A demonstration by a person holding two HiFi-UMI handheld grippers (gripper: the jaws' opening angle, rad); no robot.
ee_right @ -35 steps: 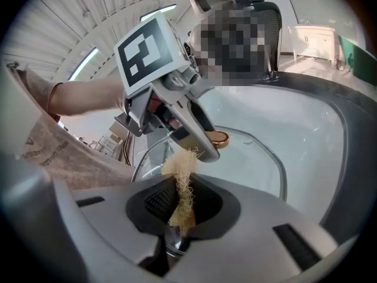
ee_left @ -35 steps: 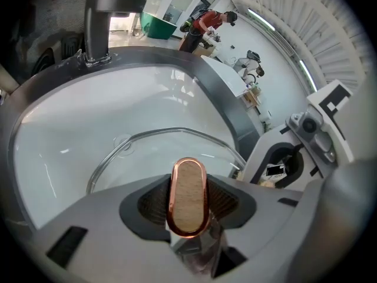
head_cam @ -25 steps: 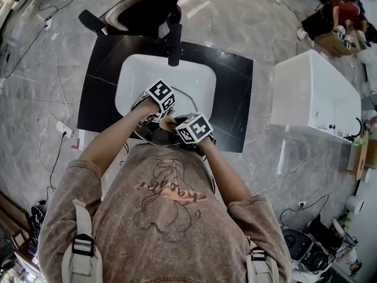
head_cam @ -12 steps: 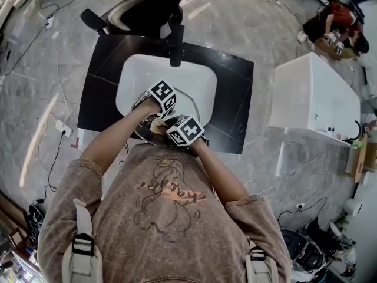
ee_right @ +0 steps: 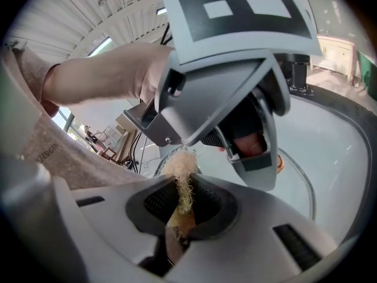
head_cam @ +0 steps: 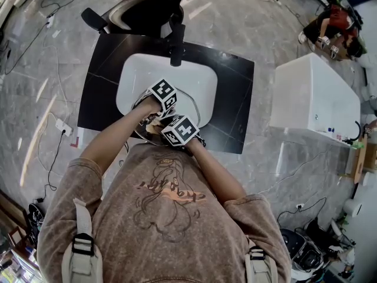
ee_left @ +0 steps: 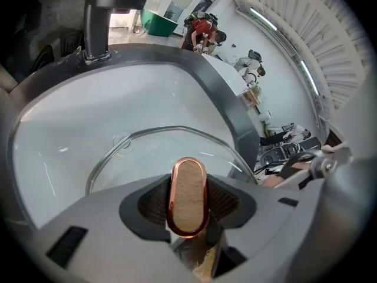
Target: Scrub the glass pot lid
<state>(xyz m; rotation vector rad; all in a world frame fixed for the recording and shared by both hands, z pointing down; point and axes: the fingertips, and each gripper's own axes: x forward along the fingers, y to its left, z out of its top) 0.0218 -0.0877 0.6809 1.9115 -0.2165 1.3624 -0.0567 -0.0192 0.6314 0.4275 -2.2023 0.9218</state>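
The glass pot lid (ee_left: 147,152) is in the near half of the white sink (head_cam: 135,75), on the side away from the faucet (head_cam: 175,40); whether its rim rests on the basin I cannot tell. The left hand-held gripper (ee_left: 188,223) is clamped on the lid's wood-and-copper knob (ee_left: 188,196), one jaw pressed to each side, so it acts as the anchor. The right hand-held gripper (ee_right: 181,208), at the sink's near edge just beside the left one, is closed on a tuft of tan fibrous scrubber (ee_right: 179,170), whose frayed end sticks out past the jaw tips. No view shows whether the fibres touch the glass. The step in hand looks like the scrubbing itself. To do it well, the left grip should hold the knob firmly so the lid neither spins nor slides in the sink. The right should work the scrubber in short overlapping strokes from knob to rim, pressing no harder than the thin tuft can bear without slipping out.
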